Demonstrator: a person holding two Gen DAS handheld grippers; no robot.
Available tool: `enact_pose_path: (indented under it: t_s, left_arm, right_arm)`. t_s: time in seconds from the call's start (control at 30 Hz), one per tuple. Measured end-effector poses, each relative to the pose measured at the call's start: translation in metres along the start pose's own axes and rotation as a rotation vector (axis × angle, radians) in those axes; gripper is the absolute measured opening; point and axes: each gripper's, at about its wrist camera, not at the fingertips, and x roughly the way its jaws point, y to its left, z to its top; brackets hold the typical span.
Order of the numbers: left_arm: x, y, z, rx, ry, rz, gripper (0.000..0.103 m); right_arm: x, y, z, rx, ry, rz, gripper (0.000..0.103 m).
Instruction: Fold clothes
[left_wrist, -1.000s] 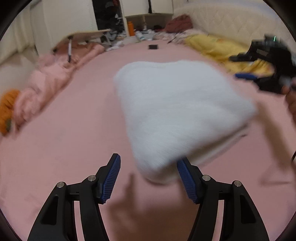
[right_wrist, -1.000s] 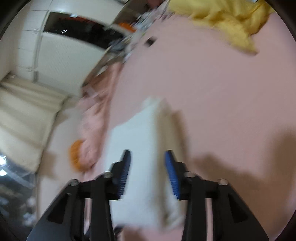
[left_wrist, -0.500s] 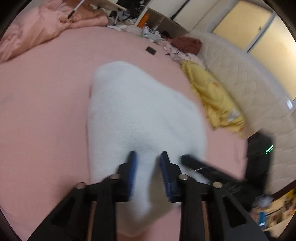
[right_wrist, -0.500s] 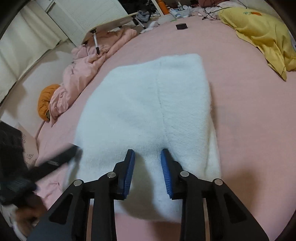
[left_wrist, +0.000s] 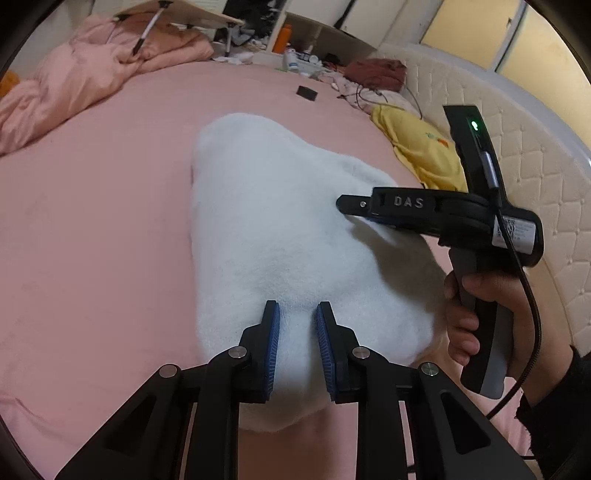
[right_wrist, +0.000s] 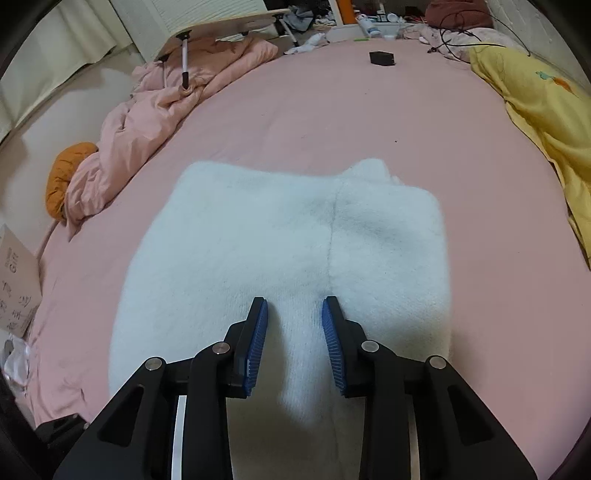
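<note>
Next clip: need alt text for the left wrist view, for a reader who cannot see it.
The left gripper hangs over a folded white fleecy garment on a pink bed sheet, its blue-padded fingers slightly apart. The right gripper, held in a hand, reaches across the garment; a yellow garment lies behind.

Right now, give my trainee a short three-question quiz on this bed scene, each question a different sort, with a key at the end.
1. True or false: the white garment lies flat on the pink sheet.
2. In the right wrist view, what lies along the sheet's right edge? A. a yellow cloth B. a blue towel C. a red shoe
3. In the left wrist view, which gripper carries the green light?

Key
1. True.
2. A.
3. The right gripper, which reaches over the garment from the right.
</note>
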Motion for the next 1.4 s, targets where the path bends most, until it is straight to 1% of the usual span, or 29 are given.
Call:
enact_pose_path:
  t_s: [0.07, 0.13, 0.17, 0.23, 0.33, 0.37, 0.4, 0.43, 0.47, 0.5, 0.53, 0.6, 0.63, 0.7, 0.73, 0.8, 0.93, 0.97, 1.0, 1.07, 1.1, 1.13, 1.17, 1.2, 1.27, 1.3, 1.33, 1.37, 1.4]
  left_arm:
    - [-0.011, -0.001, 0.006, -0.007, -0.023, -0.014, 0.022]
    - [-0.02, 0.0, 0.013, -0.018, -0.049, -0.027, 0.023]
    - [-0.013, 0.001, 0.015, -0.015, -0.032, -0.011, 0.023]
    - [0.008, 0.006, 0.015, -0.005, 0.013, 0.03, 0.023]
    - [0.017, 0.012, 0.007, -0.003, 0.023, 0.043, 0.024]
    - [0.017, 0.011, 0.008, -0.006, 0.024, 0.043, 0.024]
    - [0.014, 0.009, 0.011, -0.002, 0.032, 0.046, 0.024]
    - [0.011, 0.007, 0.014, 0.0, 0.037, 0.044, 0.024]
    - [0.005, 0.007, 0.019, -0.009, 0.03, 0.024, 0.024]
    - [-0.004, 0.008, 0.027, -0.03, 0.008, -0.012, 0.024]
    - [-0.01, 0.009, 0.034, -0.045, -0.014, -0.03, 0.024]
    - [-0.009, 0.011, 0.053, -0.066, -0.03, -0.039, 0.026]
    - [-0.001, 0.011, 0.061, -0.069, -0.023, -0.041, 0.026]
    - [0.023, 0.007, 0.073, -0.056, 0.016, -0.024, 0.026]
    - [0.03, 0.005, 0.072, -0.039, 0.024, -0.006, 0.026]
    - [0.042, 0.0, 0.069, -0.004, 0.038, 0.029, 0.025]
    - [0.065, -0.011, 0.065, 0.063, 0.067, 0.097, 0.025]
    - [0.059, -0.015, 0.071, 0.068, 0.066, 0.096, 0.025]
    - [0.051, -0.018, 0.077, 0.065, 0.035, 0.074, 0.025]
    - [0.037, -0.022, 0.088, 0.058, -0.018, 0.04, 0.025]
    - [0.041, -0.02, 0.093, 0.049, -0.013, 0.048, 0.025]
    - [0.049, -0.018, 0.096, 0.04, 0.007, 0.061, 0.025]
    - [0.067, -0.012, 0.094, 0.03, 0.067, 0.086, 0.025]
    - [0.082, -0.006, 0.09, 0.027, 0.113, 0.103, 0.02]
    - [0.09, -0.007, 0.084, 0.065, 0.1, 0.111, 0.02]
    - [0.085, -0.01, 0.085, 0.066, 0.103, 0.116, 0.02]
    - [0.079, -0.013, 0.087, 0.063, 0.099, 0.111, 0.02]
    - [0.064, -0.014, 0.087, 0.043, 0.07, 0.075, 0.02]
    - [0.043, -0.014, 0.084, 0.008, 0.02, 0.028, 0.026]
  right_arm:
    - [-0.018, 0.003, 0.009, 0.012, -0.038, 0.025, 0.033]
    - [-0.031, 0.007, 0.019, -0.003, -0.1, 0.028, 0.034]
    - [-0.031, 0.008, 0.024, -0.009, -0.106, 0.02, 0.034]
    - [-0.017, 0.003, 0.032, -0.006, -0.059, -0.008, 0.034]
    - [0.018, -0.013, 0.027, 0.009, 0.043, -0.041, 0.033]
    - [0.025, -0.017, 0.024, 0.007, 0.045, -0.046, 0.033]
    - [0.025, -0.02, 0.022, 0.015, 0.029, -0.04, 0.033]
    - [0.02, -0.022, 0.023, 0.035, 0.022, -0.027, 0.033]
    - [0.012, -0.025, 0.024, 0.05, 0.013, -0.011, 0.033]
    - [-0.005, -0.027, 0.023, 0.063, -0.03, 0.01, 0.033]
    - [-0.028, -0.029, 0.016, 0.063, -0.101, 0.026, 0.034]
    - [-0.071, -0.029, -0.007, 0.047, -0.232, 0.033, 0.036]
    - [-0.086, -0.027, -0.021, 0.03, -0.265, 0.031, 0.037]
    - [-0.103, -0.02, -0.055, -0.022, -0.271, 0.016, 0.037]
    - [-0.106, -0.016, -0.069, -0.045, -0.27, 0.007, 0.037]
    - [-0.099, -0.011, -0.091, -0.084, -0.238, -0.029, 0.037]
    - [-0.073, -0.016, -0.108, -0.068, -0.166, -0.084, 0.037]
    - [-0.066, -0.018, -0.112, -0.064, -0.148, -0.098, 0.037]
    - [-0.065, -0.017, -0.115, -0.067, -0.141, -0.101, 0.037]
    - [-0.074, -0.012, -0.119, -0.083, -0.149, -0.087, 0.037]
    - [-0.079, -0.009, -0.121, -0.091, -0.154, -0.08, 0.037]
    - [-0.083, -0.007, -0.123, -0.1, -0.158, -0.073, 0.037]
    - [-0.088, -0.004, -0.124, -0.108, -0.162, -0.066, 0.037]
    - [-0.085, -0.006, -0.126, -0.102, -0.157, -0.063, 0.037]
    - [-0.069, -0.016, -0.129, -0.071, -0.14, -0.065, 0.038]
    - [-0.071, -0.02, -0.129, -0.057, -0.146, -0.046, 0.038]
    - [-0.079, -0.024, -0.128, -0.031, -0.149, -0.005, 0.038]
    - [-0.087, -0.027, -0.127, -0.005, -0.153, 0.036, 0.038]
    - [-0.096, -0.032, -0.125, 0.033, -0.162, 0.094, 0.038]
